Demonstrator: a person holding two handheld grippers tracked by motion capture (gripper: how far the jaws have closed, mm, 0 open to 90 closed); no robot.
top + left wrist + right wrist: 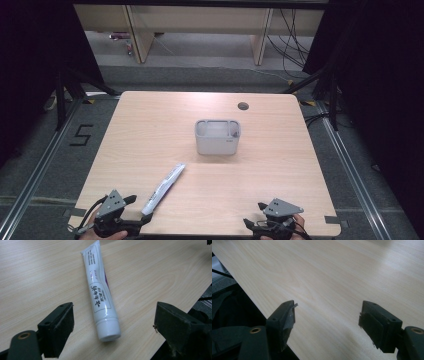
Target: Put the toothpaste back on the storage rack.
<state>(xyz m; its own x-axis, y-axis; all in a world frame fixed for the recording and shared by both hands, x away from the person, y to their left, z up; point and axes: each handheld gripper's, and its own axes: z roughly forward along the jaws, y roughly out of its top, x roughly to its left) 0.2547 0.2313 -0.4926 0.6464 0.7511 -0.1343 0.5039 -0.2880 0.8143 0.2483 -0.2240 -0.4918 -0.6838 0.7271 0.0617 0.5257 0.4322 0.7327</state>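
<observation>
Two grippers wait at the near edge of the table (210, 107), w/ nothing held yet. Going big to small: the table is bare light wood; mid-table stands a grey bin (217, 136), open-topped, w/ compartments. Nearer, left of centre, lies the tube (163, 188), flat and on a diagonal, cap end pointing at the left gripper (116, 212).

Left gripper's view has its jaws spread wide either side of the cap end of the tube (100, 293), neither pad touching. Right gripper (274, 216) sits well apart at the near right corner, jaws likewise spread over bare wood.

Step in hand looks like picking up the tube w/ the left. To do it well, I'd say: push fwd past the cap so the pads straddle the firmer shoulder (the soft body would squash and slip), keep the jaws square across the tube, drop low to the wood, then close gently. Bin is prob. where it goes, so lift clear before swinging over.
</observation>
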